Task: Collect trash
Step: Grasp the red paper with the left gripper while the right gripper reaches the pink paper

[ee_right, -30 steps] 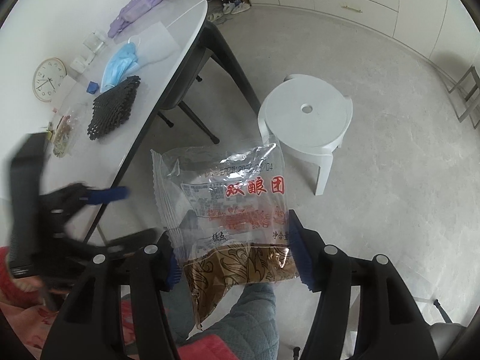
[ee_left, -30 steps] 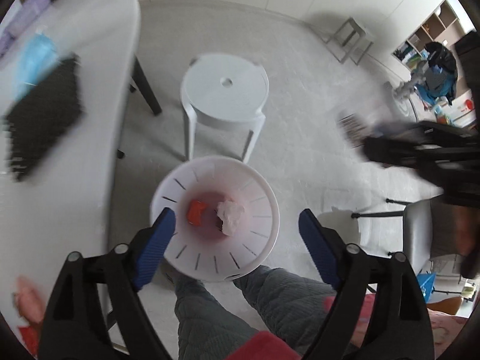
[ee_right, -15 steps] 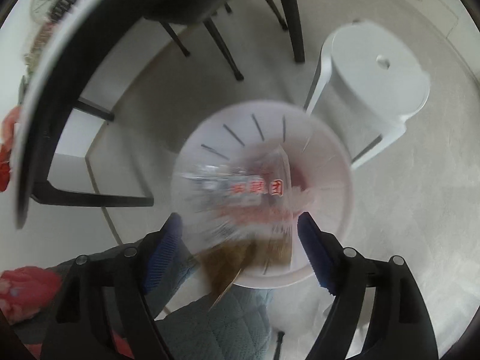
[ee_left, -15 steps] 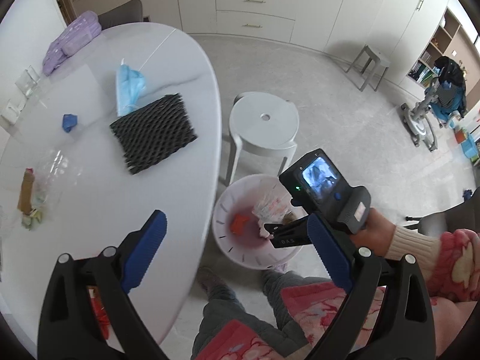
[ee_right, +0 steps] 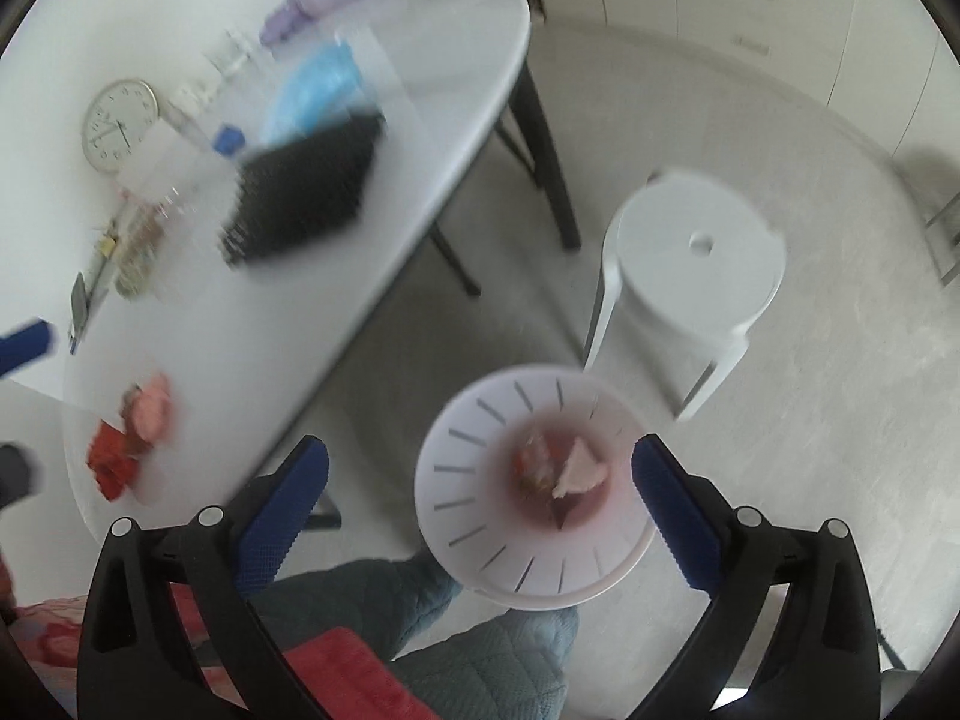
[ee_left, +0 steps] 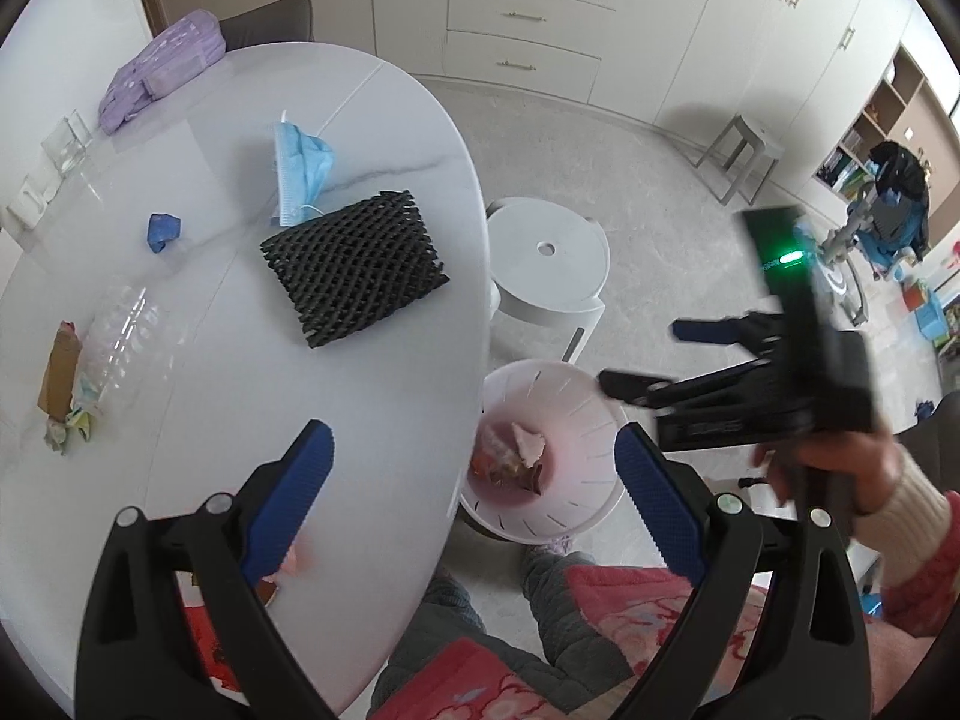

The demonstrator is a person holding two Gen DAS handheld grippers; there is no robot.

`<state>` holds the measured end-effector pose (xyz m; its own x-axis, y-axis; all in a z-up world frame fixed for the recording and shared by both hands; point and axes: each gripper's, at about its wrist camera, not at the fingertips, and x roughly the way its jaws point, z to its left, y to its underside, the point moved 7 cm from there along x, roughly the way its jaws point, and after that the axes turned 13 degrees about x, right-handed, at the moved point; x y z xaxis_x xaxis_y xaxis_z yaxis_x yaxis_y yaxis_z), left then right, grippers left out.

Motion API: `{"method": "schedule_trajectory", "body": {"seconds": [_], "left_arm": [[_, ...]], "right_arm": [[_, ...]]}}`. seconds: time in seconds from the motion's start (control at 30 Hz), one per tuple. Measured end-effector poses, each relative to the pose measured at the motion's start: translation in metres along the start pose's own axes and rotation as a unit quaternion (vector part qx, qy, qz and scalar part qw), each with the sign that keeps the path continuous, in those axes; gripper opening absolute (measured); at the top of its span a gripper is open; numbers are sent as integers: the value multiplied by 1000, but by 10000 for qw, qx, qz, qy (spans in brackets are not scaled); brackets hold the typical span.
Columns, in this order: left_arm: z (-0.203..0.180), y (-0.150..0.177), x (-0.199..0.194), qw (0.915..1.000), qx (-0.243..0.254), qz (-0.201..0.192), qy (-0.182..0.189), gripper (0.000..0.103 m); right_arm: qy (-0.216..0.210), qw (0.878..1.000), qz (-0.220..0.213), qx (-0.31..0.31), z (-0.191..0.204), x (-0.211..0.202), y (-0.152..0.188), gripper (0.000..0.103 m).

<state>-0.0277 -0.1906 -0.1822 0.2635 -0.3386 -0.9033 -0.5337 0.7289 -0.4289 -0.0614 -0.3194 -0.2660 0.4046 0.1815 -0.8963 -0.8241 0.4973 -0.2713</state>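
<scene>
Comparing the left wrist view with a second ago: the camera then looked straight down into the white bin (ee_left: pixel 543 450) on the floor; it now takes in the white table (ee_left: pixel 336 408) and the litter on it. The left gripper (ee_left: pixel 474 492) is spread wide with nothing between its pads, and its jaws have just been opening a little further. The right gripper (ee_left: pixel 654 360) shows at the right of this view, held in a hand (ee_left: pixel 840 468) above the bin's far rim, jaws apart and empty. Judgement: one deposit is complete and the left side is free to fetch the next piece.

Litter on the table: a black foam net (ee_left: pixel 354 267), a blue face mask (ee_left: pixel 300 171) touching its far edge, a small blue scrap (ee_left: pixel 162 231), and a crushed clear bottle (ee_left: pixel 120 336) beside a brown wrapper (ee_left: pixel 57 372).

In the right wrist view, heavily blurred, the right gripper (ee_right: pixel 480 492) hangs over the bin (ee_right: pixel 468 480). A second ago its pads clamped a clear snack bag; the jaws have just been opening and now stand released with nothing between them. The bag (ee_right: pixel 534 468) appears to lie crumpled at the bottom of the bin beside a pale pink wad (ee_right: pixel 579 468). Red and pink scraps (ee_right: pixel 132 438) lie near the table's near edge.
</scene>
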Motion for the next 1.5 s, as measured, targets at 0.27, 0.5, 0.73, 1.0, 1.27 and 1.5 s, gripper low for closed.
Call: {"method": "schedule_trajectory", "body": {"seconds": [0.27, 0.5, 0.73, 1.0, 1.27, 1.5], "left_arm": [[49, 8, -15, 9980, -568, -243, -148, 91], [106, 60, -39, 9887, -1333, -213, -652, 91], [135, 156, -53, 9682, -2260, 181, -1055, 90], [146, 228, -31, 9430, -3067, 477, -1203, 90], [160, 244, 12, 9137, -3975, 358, -768, 76], [170, 243, 20, 8745, -4819, 77, -547, 45]], "right_arm": [[-183, 9984, -330, -422, 70, -39, -18, 100], [-541, 9879, 176, -1440, 147, -23, 1, 100], [-804, 9613, 865, -2488, 208, 12, 36, 100], [-786, 9304, 1379, -3305, 243, 42, 65, 100], [-621, 9341, 1441, -3207, 233, 43, 57, 100], [-692, 9389, 1388, -3073, 238, 35, 52, 100]]}}
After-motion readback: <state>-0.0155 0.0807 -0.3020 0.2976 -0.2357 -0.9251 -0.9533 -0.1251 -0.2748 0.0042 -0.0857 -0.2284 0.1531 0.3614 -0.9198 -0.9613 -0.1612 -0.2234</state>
